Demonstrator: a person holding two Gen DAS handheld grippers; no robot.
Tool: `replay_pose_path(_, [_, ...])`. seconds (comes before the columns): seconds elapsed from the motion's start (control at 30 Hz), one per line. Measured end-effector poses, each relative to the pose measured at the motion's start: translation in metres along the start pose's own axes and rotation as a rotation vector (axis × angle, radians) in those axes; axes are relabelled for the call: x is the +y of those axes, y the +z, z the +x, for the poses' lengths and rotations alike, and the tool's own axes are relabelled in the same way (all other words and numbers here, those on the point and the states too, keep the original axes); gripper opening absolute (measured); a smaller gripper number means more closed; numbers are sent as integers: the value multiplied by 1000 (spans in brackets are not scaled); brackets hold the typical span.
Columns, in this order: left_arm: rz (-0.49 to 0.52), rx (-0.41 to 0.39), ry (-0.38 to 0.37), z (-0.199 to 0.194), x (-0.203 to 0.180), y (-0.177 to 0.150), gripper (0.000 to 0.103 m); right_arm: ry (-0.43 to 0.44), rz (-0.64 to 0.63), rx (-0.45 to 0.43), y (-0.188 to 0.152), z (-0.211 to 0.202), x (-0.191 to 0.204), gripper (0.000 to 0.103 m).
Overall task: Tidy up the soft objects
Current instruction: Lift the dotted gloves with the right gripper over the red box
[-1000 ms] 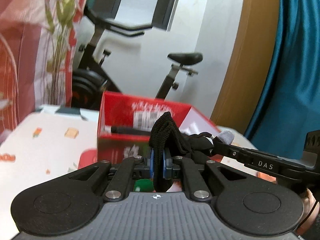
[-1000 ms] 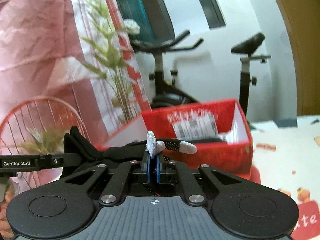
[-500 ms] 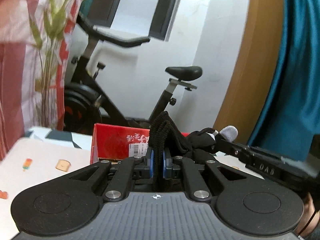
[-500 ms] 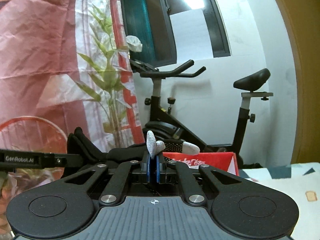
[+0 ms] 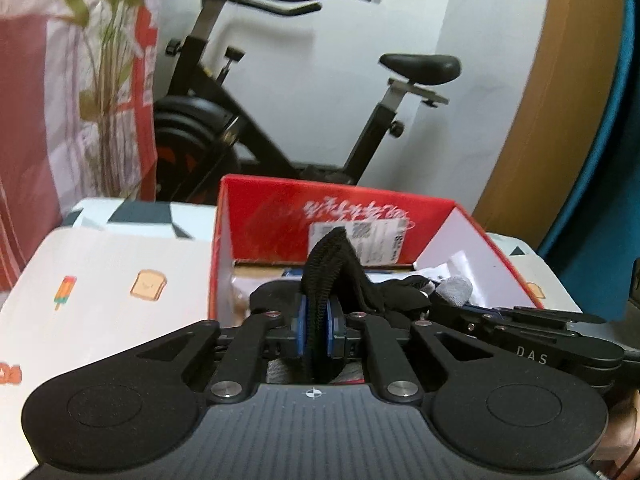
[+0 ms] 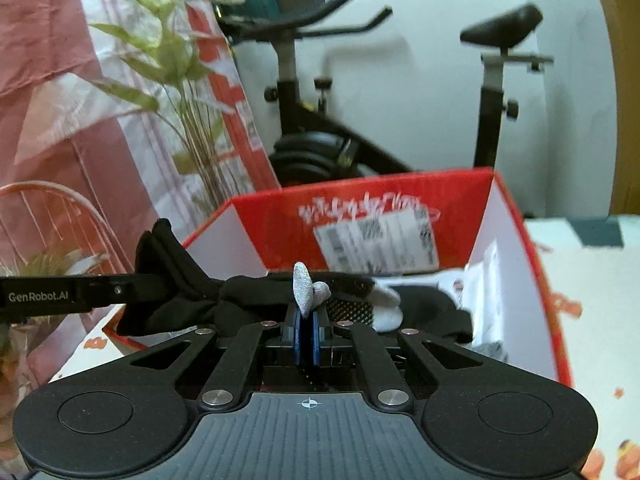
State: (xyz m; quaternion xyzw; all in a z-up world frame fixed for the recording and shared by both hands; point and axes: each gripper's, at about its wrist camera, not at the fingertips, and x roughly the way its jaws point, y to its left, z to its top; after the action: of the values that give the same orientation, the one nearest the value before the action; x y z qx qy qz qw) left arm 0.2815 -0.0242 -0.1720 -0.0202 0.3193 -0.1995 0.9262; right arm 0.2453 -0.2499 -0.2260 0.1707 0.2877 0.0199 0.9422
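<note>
A black glove [image 5: 384, 296] with grey fingertips is stretched between both grippers over the open red box [image 5: 280, 208]. My left gripper [image 5: 317, 328] is shut on the glove's ribbed black cuff [image 5: 328, 264]. My right gripper [image 6: 306, 328] is shut on a grey fingertip [image 6: 303, 288] of the glove [image 6: 240, 300]. The red box [image 6: 400, 196] has white inner walls and a shipping label. Black and white soft items [image 6: 424, 304] lie inside it.
The box stands on a white table cover [image 5: 104, 280] printed with toast and ice lollies. Behind are an exercise bike [image 5: 248, 120], a pink curtain with a plant [image 6: 168, 80], a white wall and a teal curtain [image 5: 592, 160]. A red wire rack [image 6: 52, 208] stands left.
Both grippers rose, then came back down toward the box with the glove held between them. The box is now close and its inside shows.
</note>
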Motion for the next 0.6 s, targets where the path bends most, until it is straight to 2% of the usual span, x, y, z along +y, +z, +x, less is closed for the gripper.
replay_pose_path(0.07, [-22,7,-2,2,7,0,23,11,17,41,0,7,0,5])
replay_pose_path(0.13, [-38,-3,-2,-1,12,-1,25,27,27,71,-1,12,2,5])
replay_pose_path(0.37, [-54,-107,56,-11,7,4,25,27,15,127,3,21,14,5])
replay_pose_path(0.6, [-60,-91,47,-3,5,0,25,17,18,145,5,22,17,6])
